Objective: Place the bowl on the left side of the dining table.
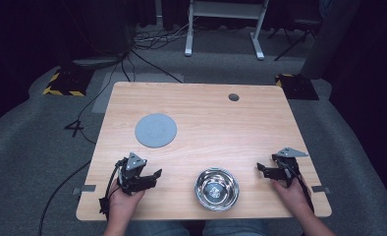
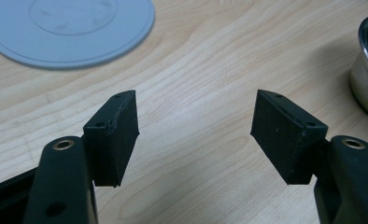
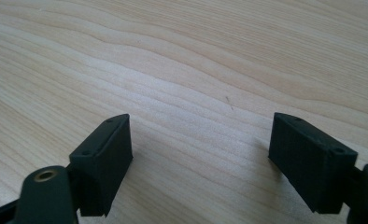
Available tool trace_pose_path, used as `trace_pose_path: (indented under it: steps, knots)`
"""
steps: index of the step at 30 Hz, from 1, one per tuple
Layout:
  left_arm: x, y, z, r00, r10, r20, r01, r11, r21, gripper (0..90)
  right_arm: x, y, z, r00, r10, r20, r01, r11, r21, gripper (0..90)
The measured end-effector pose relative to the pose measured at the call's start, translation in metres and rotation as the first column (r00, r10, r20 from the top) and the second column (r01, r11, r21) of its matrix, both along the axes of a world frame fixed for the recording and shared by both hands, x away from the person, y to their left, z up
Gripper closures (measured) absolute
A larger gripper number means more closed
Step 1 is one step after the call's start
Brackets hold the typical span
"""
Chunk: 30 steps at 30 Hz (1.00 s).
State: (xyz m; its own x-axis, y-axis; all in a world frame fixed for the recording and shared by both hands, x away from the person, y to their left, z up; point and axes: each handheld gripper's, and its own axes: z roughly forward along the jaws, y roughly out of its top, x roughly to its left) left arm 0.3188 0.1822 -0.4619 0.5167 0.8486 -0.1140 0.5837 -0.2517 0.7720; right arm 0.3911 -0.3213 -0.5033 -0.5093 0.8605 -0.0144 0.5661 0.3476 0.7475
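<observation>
My left gripper (image 1: 154,178) hovers over the table's front left, jaws pointing right toward a shiny steel bowl (image 1: 216,189). In the left gripper view its jaws (image 2: 196,100) stand open over bare wood, with the bowl's wall (image 2: 366,79) at the right edge and a flat grey round disc (image 2: 70,28) at the top left. That disc (image 1: 155,130) lies behind the left gripper. My right gripper (image 1: 260,171) sits at the front right, pointing left toward the bowl. Its jaws (image 3: 201,121) are open with nothing but wood grain between them.
The light wooden table (image 1: 206,113) has a small dark round hole (image 1: 234,97) near its back edge. Cables trail from the grippers over the front edge. Grey carpet, floor cables and a white desk frame (image 1: 226,29) lie beyond the table.
</observation>
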Motion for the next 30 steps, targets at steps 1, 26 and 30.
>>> trace_pose_path:
  steps: [1, 26, 30]
  knots:
    - [-0.002, 0.001, 0.005, 0.9998, 0.008, 0.02, -0.008, 0.9998, -0.016, 31.2, 0.0, 0.0, 0.0, 1.0, 0.0, 0.0, 0.0, 1.0, 0.0, 21.5]
    - [0.002, -0.017, 0.041, 0.9975, -0.017, 0.069, 0.022, 0.9974, -0.069, 31.5, 0.0, 0.0, 0.0, 1.0, 0.0, 0.0, 0.0, 1.0, 0.0, 21.5]
    - [0.005, -0.027, 0.043, 0.9976, -0.048, 0.05, 0.052, 0.995, -0.085, 29.5, 0.0, 0.0, 0.0, 1.0, 0.0, 0.0, 0.0, 1.0, 0.0, 21.5]
